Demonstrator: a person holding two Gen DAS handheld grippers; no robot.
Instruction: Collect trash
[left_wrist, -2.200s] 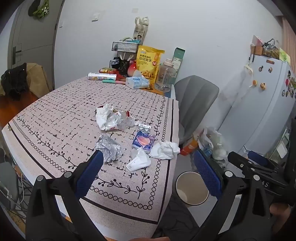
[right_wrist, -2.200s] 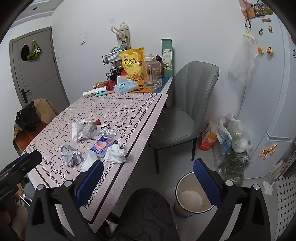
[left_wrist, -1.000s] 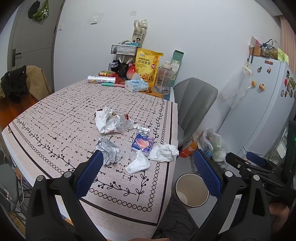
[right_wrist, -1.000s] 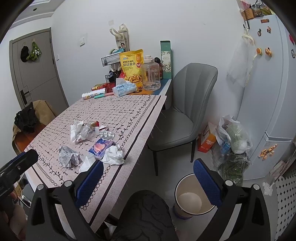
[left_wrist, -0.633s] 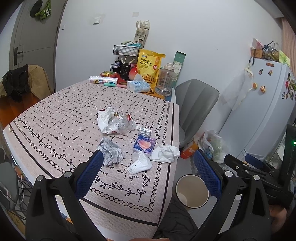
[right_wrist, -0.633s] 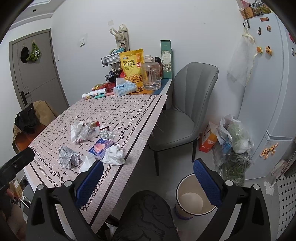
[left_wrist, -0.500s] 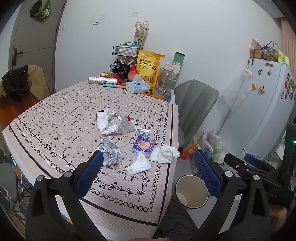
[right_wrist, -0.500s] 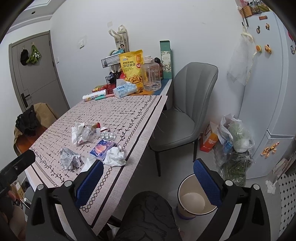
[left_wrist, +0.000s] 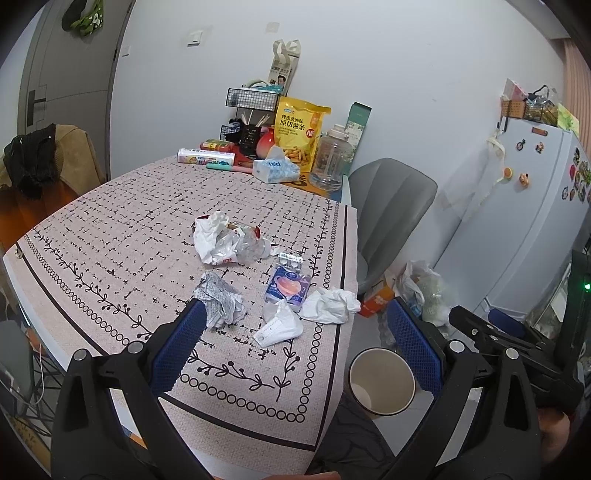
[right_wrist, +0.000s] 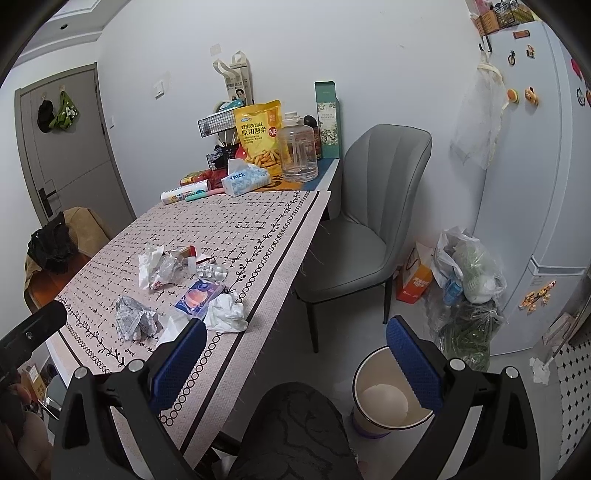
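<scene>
- Left wrist view: the left gripper (left_wrist: 295, 339) hangs with its jaws spread wide and nothing between them, above the near edge of the tabletop (left_wrist: 110, 221). Compared with the frames of the last two seconds, the picture has barely shifted, only a slight drift of the camera; no piece of trash has been touched or moved.
- The trash lies in one loose cluster near the tabletop's right edge: a crumpled foil wrapper (left_wrist: 221, 301) just past the left finger, a folded white paper (left_wrist: 279, 326), a white tissue wad (left_wrist: 329, 304) nearest the edge, a blue packet (left_wrist: 287, 288), a blister pack (left_wrist: 290, 259) and a heap of clear plastic and paper (left_wrist: 225, 245) farther in.
- The bin (left_wrist: 382, 380) stands on the floor below the tabletop's corner, apparently holding almost nothing.
- Right wrist view: the right gripper (right_wrist: 295, 354) is likewise wide apart and empty, held off the tabletop's side above the person's knee (right_wrist: 295, 435), with the bin under its right finger. This view too has changed only by a small wobble.
- My reading: collection has not begun. Both grippers seem poised at the start, and the foil wrapper or the tissue wad looks like the easiest first pick.
</scene>
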